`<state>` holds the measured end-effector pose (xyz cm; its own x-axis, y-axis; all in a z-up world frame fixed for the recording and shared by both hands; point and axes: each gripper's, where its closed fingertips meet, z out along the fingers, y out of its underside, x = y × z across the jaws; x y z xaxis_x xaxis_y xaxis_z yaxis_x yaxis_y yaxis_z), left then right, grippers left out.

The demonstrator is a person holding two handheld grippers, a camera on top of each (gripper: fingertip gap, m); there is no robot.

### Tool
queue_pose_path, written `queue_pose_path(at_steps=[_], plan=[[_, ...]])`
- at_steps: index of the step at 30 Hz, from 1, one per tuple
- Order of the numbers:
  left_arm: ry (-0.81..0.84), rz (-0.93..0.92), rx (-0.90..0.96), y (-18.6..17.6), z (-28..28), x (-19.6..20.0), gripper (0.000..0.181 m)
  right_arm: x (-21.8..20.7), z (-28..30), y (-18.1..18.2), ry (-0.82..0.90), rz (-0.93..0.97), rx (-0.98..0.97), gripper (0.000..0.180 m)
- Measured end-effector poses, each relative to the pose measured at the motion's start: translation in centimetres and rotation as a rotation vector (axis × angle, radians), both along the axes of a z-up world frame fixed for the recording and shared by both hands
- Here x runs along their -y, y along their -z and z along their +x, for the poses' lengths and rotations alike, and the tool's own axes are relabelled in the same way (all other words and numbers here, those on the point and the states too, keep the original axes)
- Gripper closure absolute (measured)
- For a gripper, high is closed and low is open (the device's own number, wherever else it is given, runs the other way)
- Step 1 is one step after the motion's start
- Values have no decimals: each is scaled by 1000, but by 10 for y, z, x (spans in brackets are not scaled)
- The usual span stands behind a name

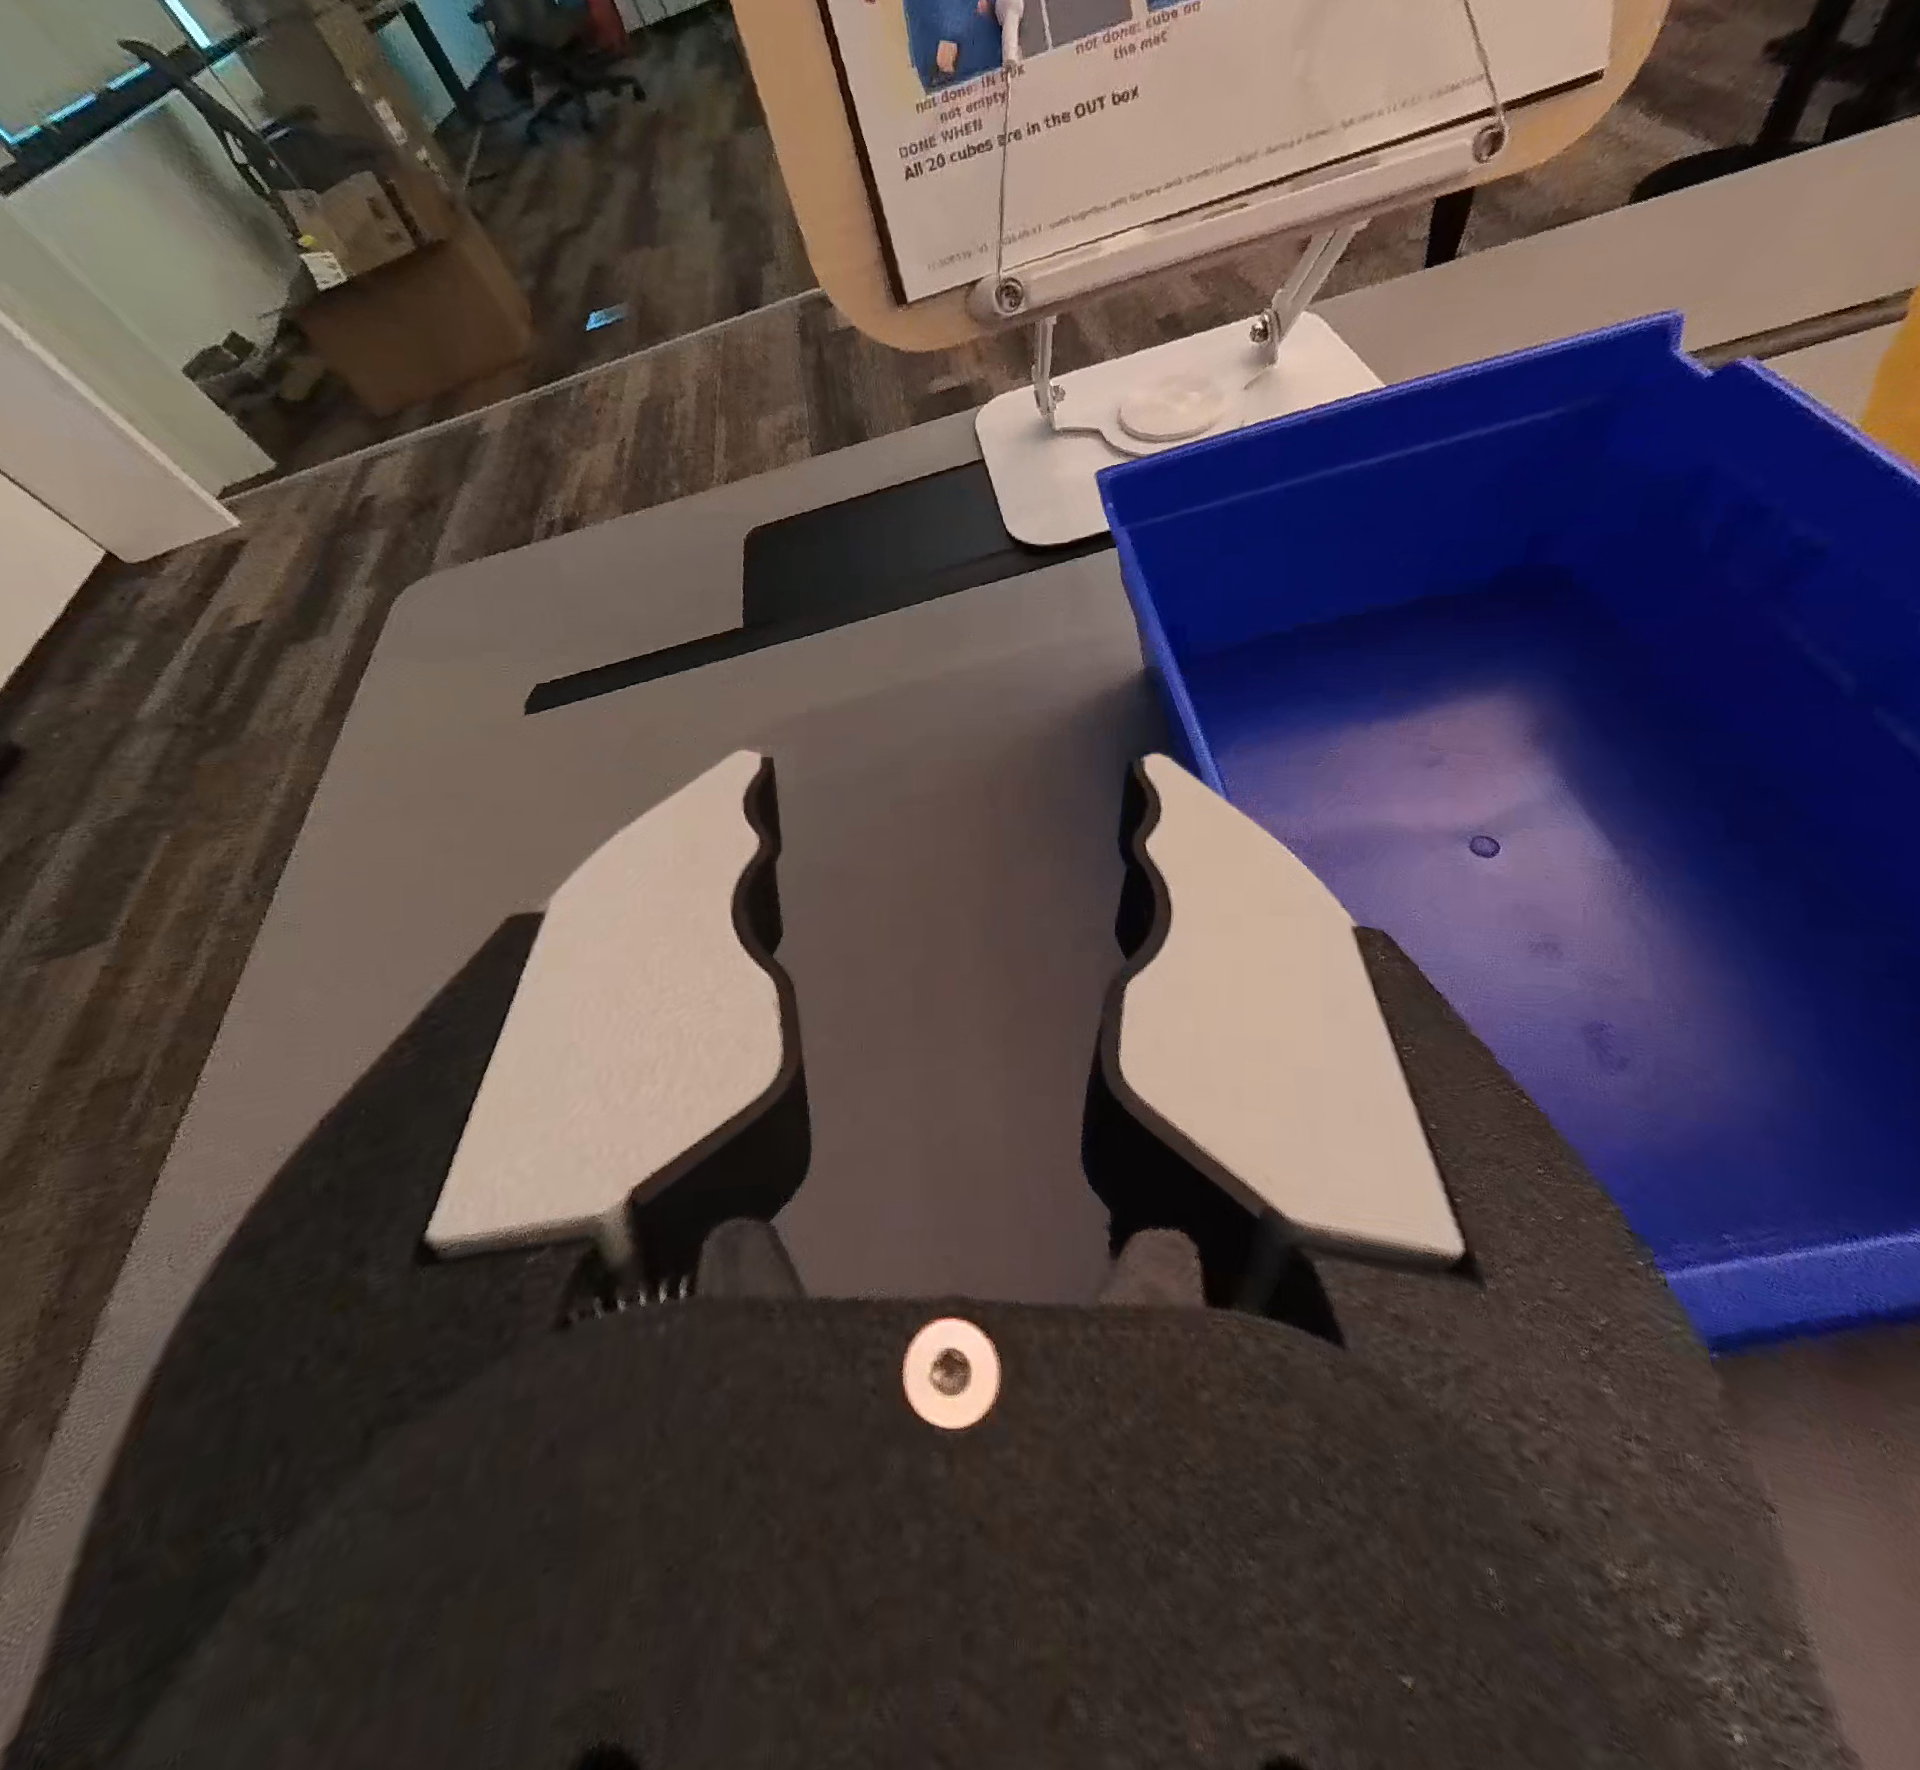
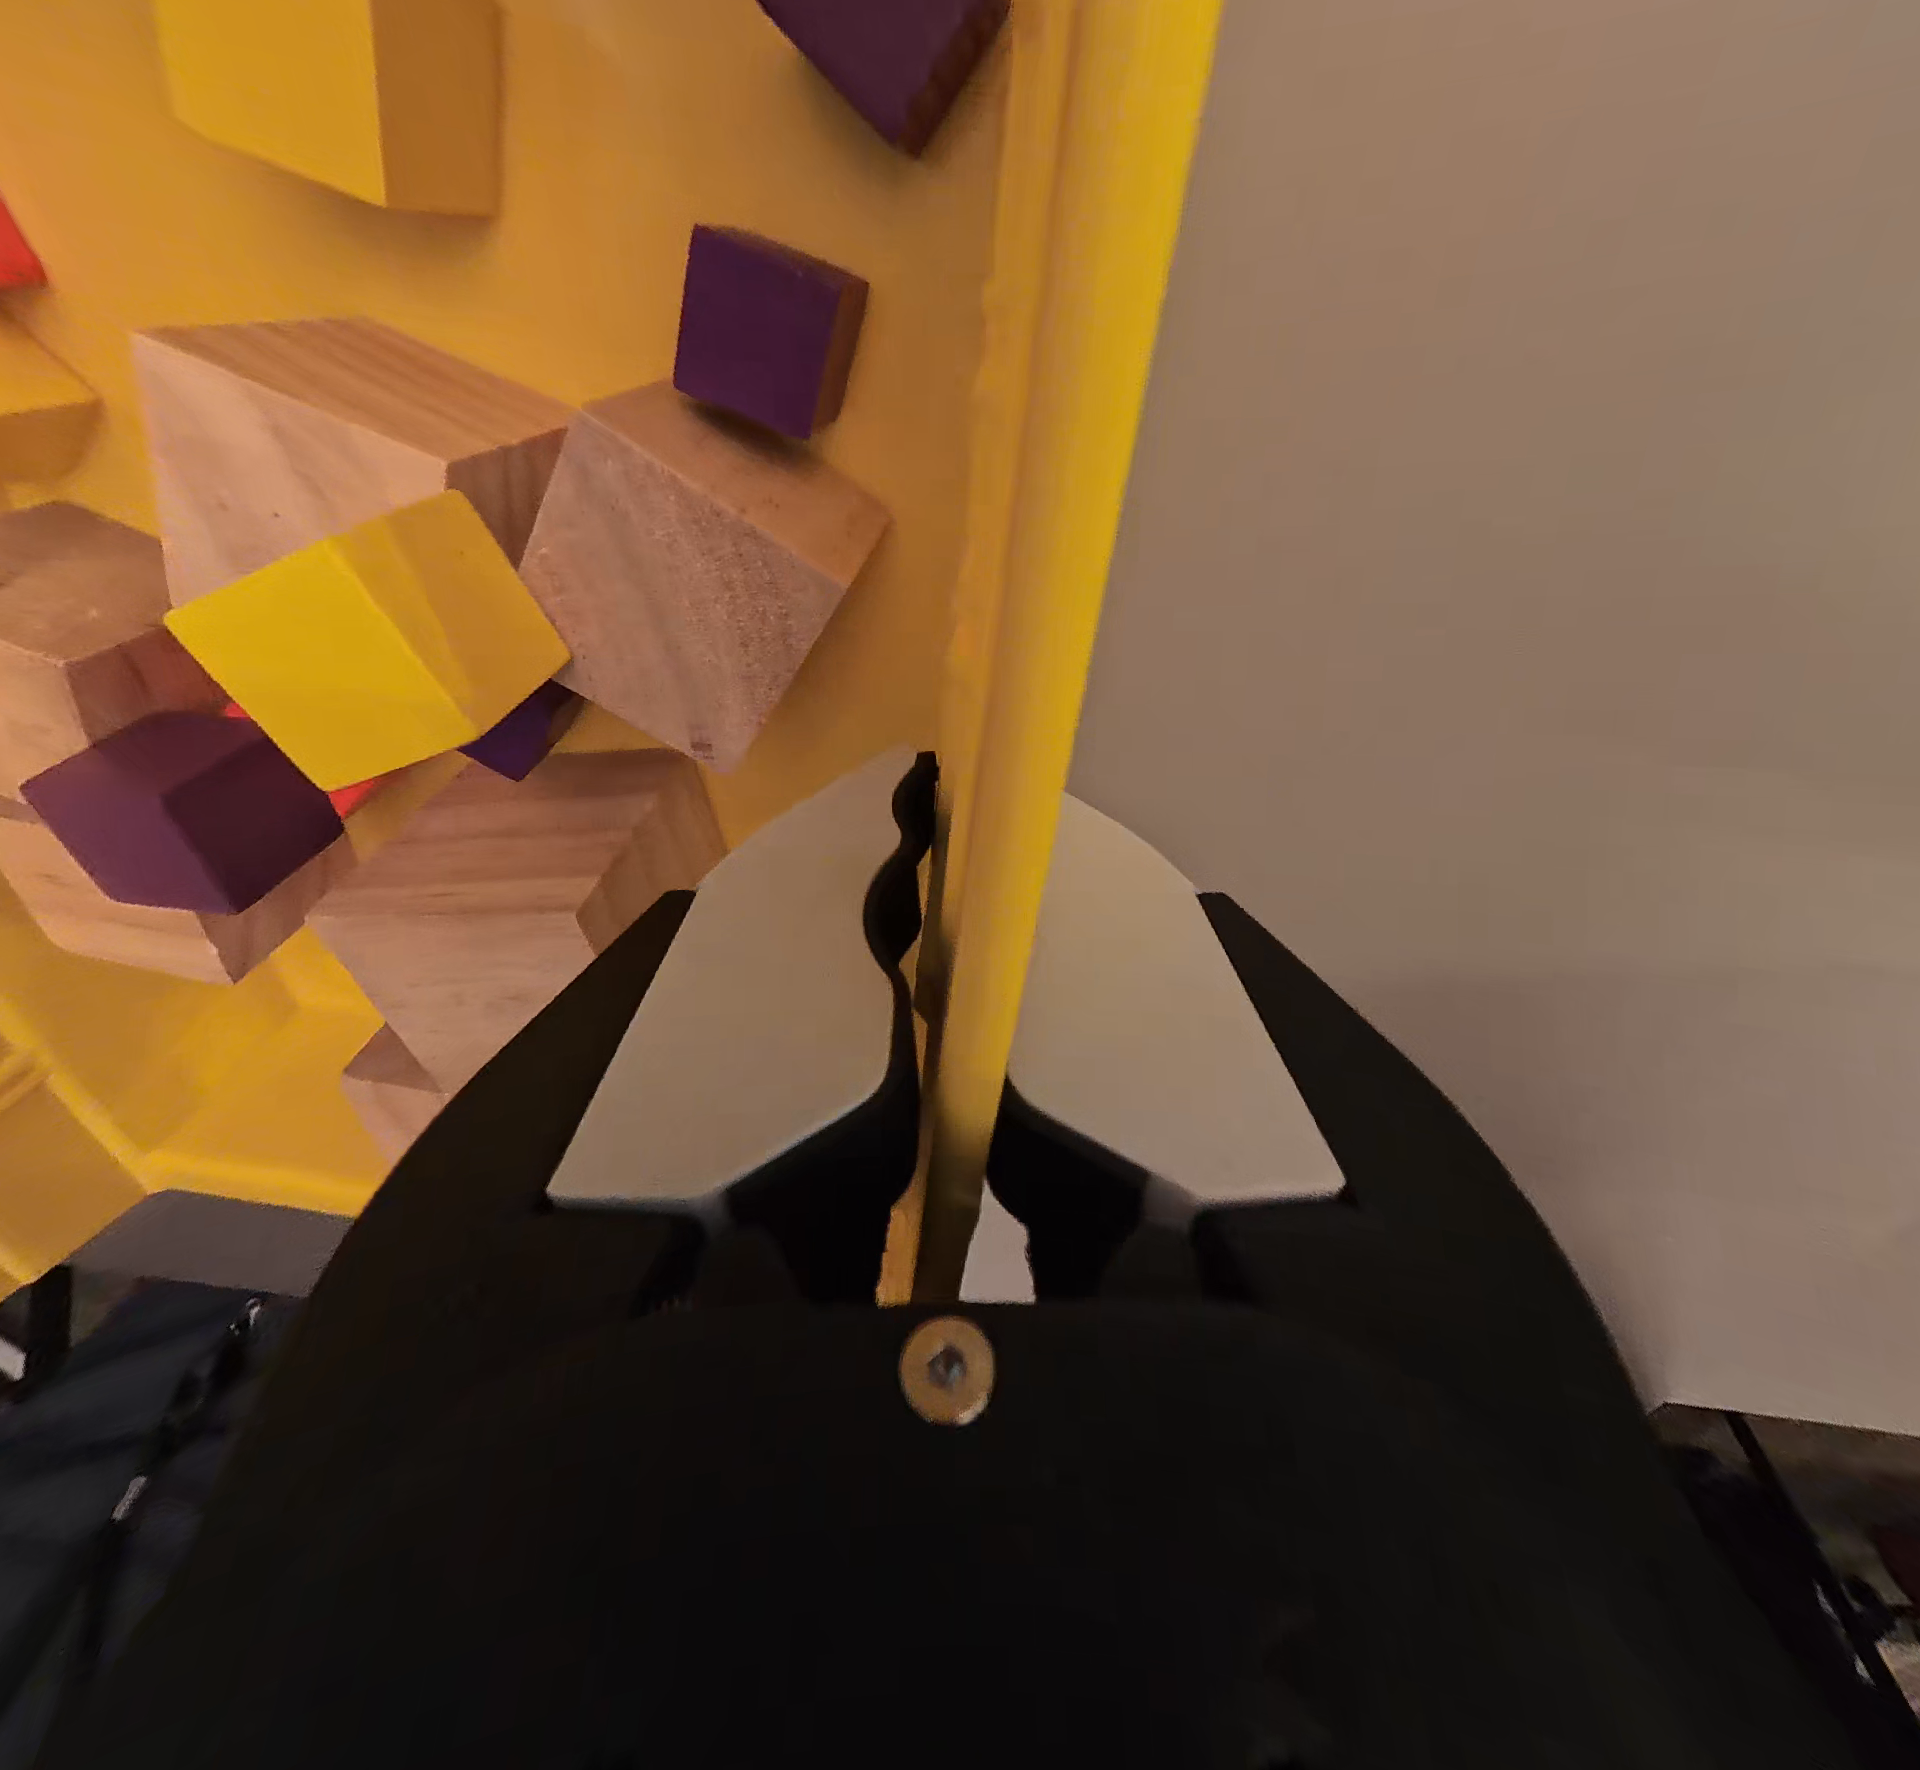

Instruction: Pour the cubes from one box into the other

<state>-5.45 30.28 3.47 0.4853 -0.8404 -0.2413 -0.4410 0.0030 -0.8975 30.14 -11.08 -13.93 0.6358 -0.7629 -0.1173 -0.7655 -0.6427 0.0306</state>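
Above the grey table [image 1: 582,681], we hold two grippers.
Our left gripper [image 1: 948,770] gapes wide beside the blue box [image 1: 1558,889]; our right gripper [image 2: 987,785] pinches the tipped yellow box's [image 2: 1101,370] wall, cubes [image 2: 707,577] tumbling inside.

On the tabletop [image 1: 582,640] the empty box [image 1: 1538,785] sat to the right of the left tool [image 1: 948,806], just beside its right finger. Behind the box stood a stand [image 1: 1174,432] carrying an instruction board [image 1: 1195,58]. The right tool [image 2: 982,847] gripped the wall of the other box [image 2: 1091,370]; cubes [image 2: 696,567] lay inside it, left of that wall.
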Motion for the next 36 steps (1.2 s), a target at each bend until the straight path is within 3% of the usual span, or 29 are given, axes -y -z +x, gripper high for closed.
queue_pose_path(at_steps=[13, 26, 36], plan=[[28, -111, -22, 36, -42, -7, 127, 2, -4, 1, -11, -4, -97, 176], [-15, -186, -54, 60, -112, -12, 128, 45, 5, -2, 10, 20, -152, 177], [-6, -226, -36, 64, -119, -10, 128, 48, 5, -39, -5, 23, -135, 176]])
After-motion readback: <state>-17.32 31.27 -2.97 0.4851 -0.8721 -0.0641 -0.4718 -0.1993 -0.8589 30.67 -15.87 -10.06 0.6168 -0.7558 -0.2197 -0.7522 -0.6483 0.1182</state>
